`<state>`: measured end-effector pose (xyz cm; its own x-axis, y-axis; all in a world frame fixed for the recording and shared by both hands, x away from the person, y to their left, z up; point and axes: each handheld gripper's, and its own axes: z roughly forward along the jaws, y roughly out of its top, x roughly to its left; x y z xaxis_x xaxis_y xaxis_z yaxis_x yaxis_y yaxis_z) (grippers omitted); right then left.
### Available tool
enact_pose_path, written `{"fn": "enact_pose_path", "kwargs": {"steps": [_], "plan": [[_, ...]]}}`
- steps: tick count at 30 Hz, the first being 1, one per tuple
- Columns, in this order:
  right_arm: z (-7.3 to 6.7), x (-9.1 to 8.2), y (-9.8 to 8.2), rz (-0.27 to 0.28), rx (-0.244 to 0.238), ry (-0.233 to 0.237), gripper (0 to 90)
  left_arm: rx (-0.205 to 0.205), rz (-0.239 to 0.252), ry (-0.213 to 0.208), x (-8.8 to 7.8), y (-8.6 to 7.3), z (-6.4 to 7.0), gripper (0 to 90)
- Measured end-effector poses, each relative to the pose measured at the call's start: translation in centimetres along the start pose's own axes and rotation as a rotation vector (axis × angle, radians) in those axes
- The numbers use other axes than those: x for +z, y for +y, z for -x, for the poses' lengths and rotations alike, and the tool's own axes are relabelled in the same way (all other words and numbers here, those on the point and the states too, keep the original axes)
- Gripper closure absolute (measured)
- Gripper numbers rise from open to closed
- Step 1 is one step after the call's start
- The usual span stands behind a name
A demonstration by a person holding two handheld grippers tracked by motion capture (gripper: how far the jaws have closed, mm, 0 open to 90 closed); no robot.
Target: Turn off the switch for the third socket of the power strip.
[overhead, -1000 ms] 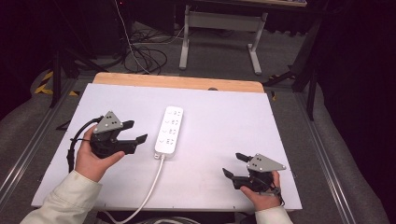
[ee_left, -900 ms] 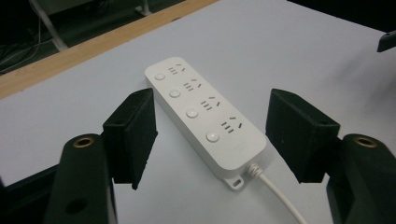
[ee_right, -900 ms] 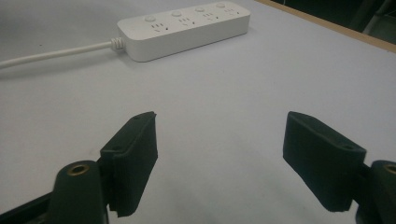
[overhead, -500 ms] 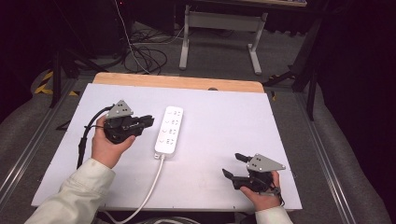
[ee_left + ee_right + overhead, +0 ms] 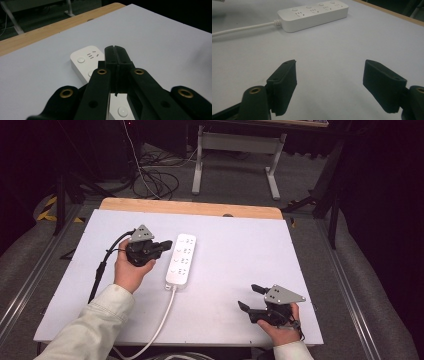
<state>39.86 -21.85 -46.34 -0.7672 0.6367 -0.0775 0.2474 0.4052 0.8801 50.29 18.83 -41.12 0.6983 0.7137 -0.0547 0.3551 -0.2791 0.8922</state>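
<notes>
Left gripper (image 5: 167, 243) first: from the high view we see it pointing across the white counter (image 5: 240, 260) at the white rectangular plastic power strip (image 5: 181, 259), its black tips at the strip's near long edge, beside the upper sockets. Its jaws have just been closing and now sit pressed together with nothing between them. The strip lies lengthwise toward the left-centre of the counter, and its white round cable (image 5: 162, 320) runs off the near edge. Our right gripper (image 5: 251, 296) rests at the counter's near right corner, well apart from the strip, jaws spread wide and empty.

From the left gripper view, the left gripper (image 5: 115, 47) has its pads flat against each other, hanging just over the power strip (image 5: 85, 60), close to one of its small round buttons; whether the tips touch the plastic we cannot tell. We judge that we are lining up shut tips as a poker to press a switch on the strip. The next move calls for a short, straight push down onto one button without sliding the strip.

From the right gripper view, the right gripper (image 5: 329, 66) frames bare counter (image 5: 337, 37), with the power strip (image 5: 312, 13) and its cable (image 5: 242, 29) farther off.
</notes>
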Motion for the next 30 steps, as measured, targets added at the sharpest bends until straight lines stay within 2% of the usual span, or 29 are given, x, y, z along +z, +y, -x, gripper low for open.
{"fn": "enact_pose_path", "kwargs": {"steps": [1, 9, 19, 24, 27, 30], "plan": [[0.0, 0.0, 0.0, 0.000, 0.000, 0.001, 27.5, 0.016, 0.003, 0.007, 0.3, -0.1, -0.2, 89.9], [0.0, 0.1, -0.1, 0.001, 0.003, 0.008, 27.4, -0.009, -0.013, 0.008, 2.7, -1.0, -1.0, 90.0], [0.0, 0.1, -0.1, -0.002, 0.001, 0.011, 27.4, 0.003, -0.030, 0.035, 4.7, -1.9, -1.5, 90.0], [0.0, 0.2, -0.1, -0.003, -0.002, 0.013, 27.5, -0.012, -0.037, 0.038, 5.7, -2.4, -1.8, 90.0], [0.0, 0.2, -0.1, -0.003, -0.004, 0.015, 27.4, 0.014, -0.042, 0.046, 6.2, -2.8, -2.0, 90.0], [0.0, 0.1, -0.1, -0.004, -0.004, 0.016, 27.5, 0.024, -0.040, 0.051, 6.7, -3.1, -2.0, 90.0]]}}
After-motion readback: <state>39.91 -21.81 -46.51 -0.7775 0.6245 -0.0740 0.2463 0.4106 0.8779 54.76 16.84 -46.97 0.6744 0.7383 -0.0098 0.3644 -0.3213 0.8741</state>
